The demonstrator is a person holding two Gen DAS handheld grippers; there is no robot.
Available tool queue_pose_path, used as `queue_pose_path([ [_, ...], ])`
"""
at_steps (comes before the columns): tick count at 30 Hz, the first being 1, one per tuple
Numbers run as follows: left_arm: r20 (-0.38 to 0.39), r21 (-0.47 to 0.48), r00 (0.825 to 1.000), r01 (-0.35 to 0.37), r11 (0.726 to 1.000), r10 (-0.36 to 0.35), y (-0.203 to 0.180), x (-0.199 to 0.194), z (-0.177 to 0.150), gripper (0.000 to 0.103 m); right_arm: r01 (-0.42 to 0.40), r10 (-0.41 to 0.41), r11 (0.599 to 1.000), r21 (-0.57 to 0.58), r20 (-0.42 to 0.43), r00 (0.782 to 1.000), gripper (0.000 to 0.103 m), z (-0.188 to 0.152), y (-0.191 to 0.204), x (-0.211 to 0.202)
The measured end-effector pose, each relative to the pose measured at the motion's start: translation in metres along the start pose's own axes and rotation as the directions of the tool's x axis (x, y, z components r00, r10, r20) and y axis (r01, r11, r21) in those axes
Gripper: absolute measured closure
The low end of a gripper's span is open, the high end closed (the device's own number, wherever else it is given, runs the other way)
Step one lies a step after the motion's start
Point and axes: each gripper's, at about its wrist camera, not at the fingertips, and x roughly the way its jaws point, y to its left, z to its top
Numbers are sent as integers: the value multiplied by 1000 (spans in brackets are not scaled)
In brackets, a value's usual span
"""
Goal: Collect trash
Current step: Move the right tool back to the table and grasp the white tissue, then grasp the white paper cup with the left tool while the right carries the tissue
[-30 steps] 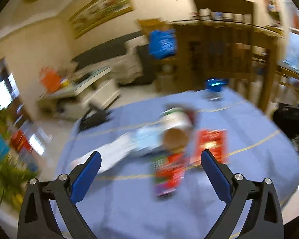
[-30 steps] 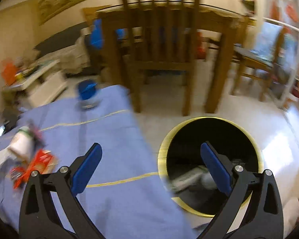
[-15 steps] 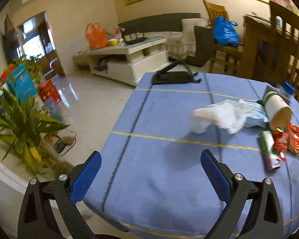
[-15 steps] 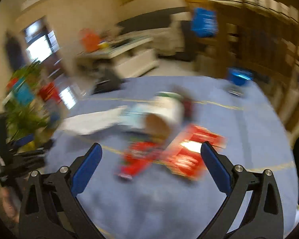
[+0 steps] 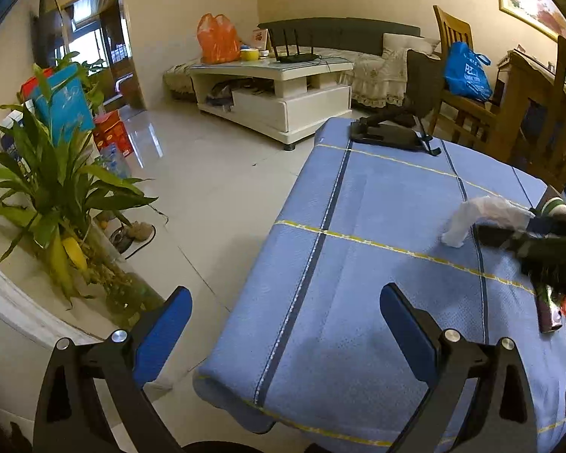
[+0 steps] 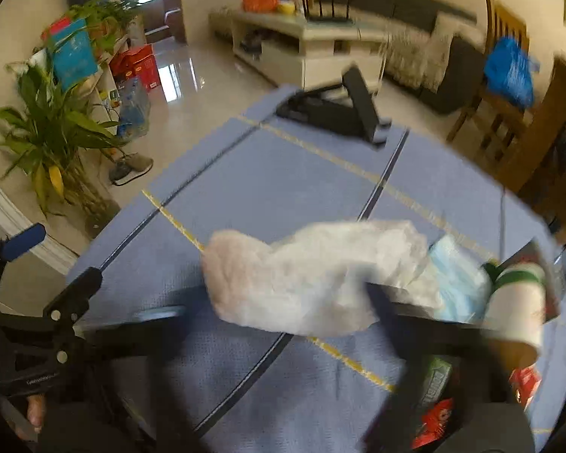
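A crumpled white plastic bag lies on the blue tablecloth, with a light blue face mask and a tipped paper cup to its right. Green and red snack wrappers lie in front of the cup. My right gripper is blurred, its fingers spread on either side of the bag; in the left wrist view it reaches to the bag. My left gripper is open and empty over the table's near left corner.
A black folding stand sits at the table's far edge. A potted plant stands at the left on the tiled floor. A white coffee table, a sofa and wooden chairs stand beyond.
My right gripper has swung from the black bin back over the table and down to the white bag. My left gripper has turned left, towards the table's corner.
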Motion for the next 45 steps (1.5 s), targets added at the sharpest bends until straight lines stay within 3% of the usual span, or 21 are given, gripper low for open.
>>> queue_pose_path([
  [1, 2, 1, 1000, 1, 1000, -1, -1, -1, 1, 7, -51, 51, 998, 49, 10, 999, 103, -1, -11, -6],
  [5, 5, 32, 1000, 21, 999, -21, -15, -2, 1, 7, -98, 75, 984, 146, 152, 985, 102, -10, -54, -60],
  [10, 19, 119, 997, 72, 990, -74, -51, -9, 1, 7, -159, 28, 925, 344, 357, 934, 102, -56, -158, -164],
  [14, -2, 199, 986, 162, 966, -165, -101, -14, 4, 7, -133, -81, 862, 489, 391, 917, 102, -111, -229, -203],
  [19, -33, 321, 955, 289, 902, -294, -183, -23, 20, 7, -138, -170, 766, 628, 404, 899, 102, -183, -294, -214],
  [23, -88, 347, 927, 371, 861, -364, -237, -18, 37, 7, -152, -179, 735, 661, 405, 897, 102, -207, -315, -208],
  [26, -125, 350, 913, 406, 844, -388, -272, -8, 46, 7, -160, -177, 739, 654, 418, 891, 102, -214, -321, -213],
  [30, -191, 332, 904, 427, 841, -383, -305, 11, 54, 7, -169, -173, 744, 647, 430, 886, 102, -223, -323, -221],
  [31, -207, 335, 908, 415, 846, -363, -314, 18, 54, 8, -170, -172, 744, 646, 431, 886, 102, -222, -322, -221],
  [32, -218, 339, 912, 404, 849, -347, -318, 23, 54, 11, -169, -172, 745, 645, 431, 886, 102, -220, -320, -220],
  [33, -234, 342, 911, 404, 848, -340, -322, 28, 54, 25, -172, -171, 745, 645, 433, 885, 102, -220, -319, -222],
  [34, -254, 343, 906, 413, 844, -340, -325, 32, 53, 44, -173, -171, 744, 645, 435, 884, 102, -222, -320, -224],
  [35, -281, 342, 896, 428, 836, -344, -328, 36, 52, 47, -172, -173, 745, 645, 435, 884, 102, -220, -320, -224],
  [40, -259, 321, 906, 407, 855, -334, -318, 26, 51, 52, -166, -184, 744, 647, 437, 880, 102, -222, -322, -227],
  [45, -162, 247, 894, 447, 860, -418, -281, -8, 55, 51, -162, -192, 748, 644, 443, 875, 102, -226, -322, -230],
])
